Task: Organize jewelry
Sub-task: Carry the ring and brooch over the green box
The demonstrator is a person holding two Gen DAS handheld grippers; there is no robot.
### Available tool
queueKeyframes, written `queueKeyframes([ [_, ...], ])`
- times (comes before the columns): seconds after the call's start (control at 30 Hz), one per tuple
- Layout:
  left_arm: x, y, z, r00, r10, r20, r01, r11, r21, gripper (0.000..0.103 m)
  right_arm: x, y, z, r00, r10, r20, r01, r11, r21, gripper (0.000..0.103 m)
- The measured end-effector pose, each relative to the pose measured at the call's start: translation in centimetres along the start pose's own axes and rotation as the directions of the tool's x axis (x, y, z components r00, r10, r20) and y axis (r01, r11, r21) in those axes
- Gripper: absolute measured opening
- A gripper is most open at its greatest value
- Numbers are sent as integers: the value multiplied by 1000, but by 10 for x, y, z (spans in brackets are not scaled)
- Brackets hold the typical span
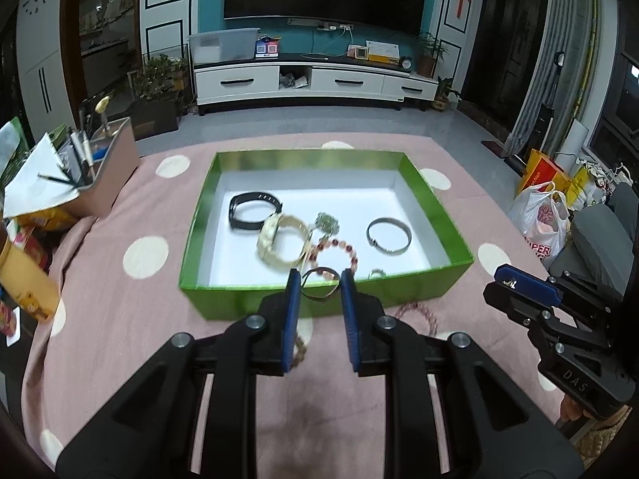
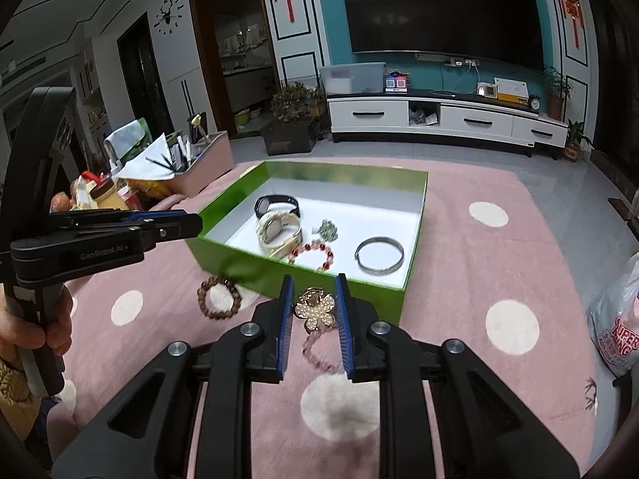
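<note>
- green box point(image 1: 319, 291) sat on the pink dotted cloth point(image 1: 131, 311), holding a black band point(image 1: 251, 211), cream watch point(image 1: 279, 241), red bead bracelet point(image 1: 339, 249) and silver bangle point(image 1: 389, 235).
- left gripper point(image 1: 319, 283) pinched a thin dark ring point(image 1: 319, 285) above the box's near wall.
- right gripper point(image 2: 313, 299) clasped a gold flower clip point(image 2: 315, 311).
- brown bead bracelet point(image 2: 217, 297) lay outside the box.

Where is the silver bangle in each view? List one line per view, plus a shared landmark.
Left wrist view: the silver bangle lies right of centre, flat on the white floor in the right half of the green box.
Right wrist view: the bangle lies just right of centre, by the box's near right corner.
Shared landmark: the green box.
</note>
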State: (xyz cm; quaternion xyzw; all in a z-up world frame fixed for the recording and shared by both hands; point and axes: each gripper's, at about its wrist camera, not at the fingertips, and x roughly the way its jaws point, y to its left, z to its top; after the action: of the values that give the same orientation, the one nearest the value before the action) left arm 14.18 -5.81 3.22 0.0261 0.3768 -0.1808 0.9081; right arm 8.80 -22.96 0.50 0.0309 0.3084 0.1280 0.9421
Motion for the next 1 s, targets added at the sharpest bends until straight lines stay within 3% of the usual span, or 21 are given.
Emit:
queueKeyframes([
  [1.0,81,4,67,999,43,-20,-42,999,10,20,70,-31,64,999,-29,16,29,999,23,20],
])
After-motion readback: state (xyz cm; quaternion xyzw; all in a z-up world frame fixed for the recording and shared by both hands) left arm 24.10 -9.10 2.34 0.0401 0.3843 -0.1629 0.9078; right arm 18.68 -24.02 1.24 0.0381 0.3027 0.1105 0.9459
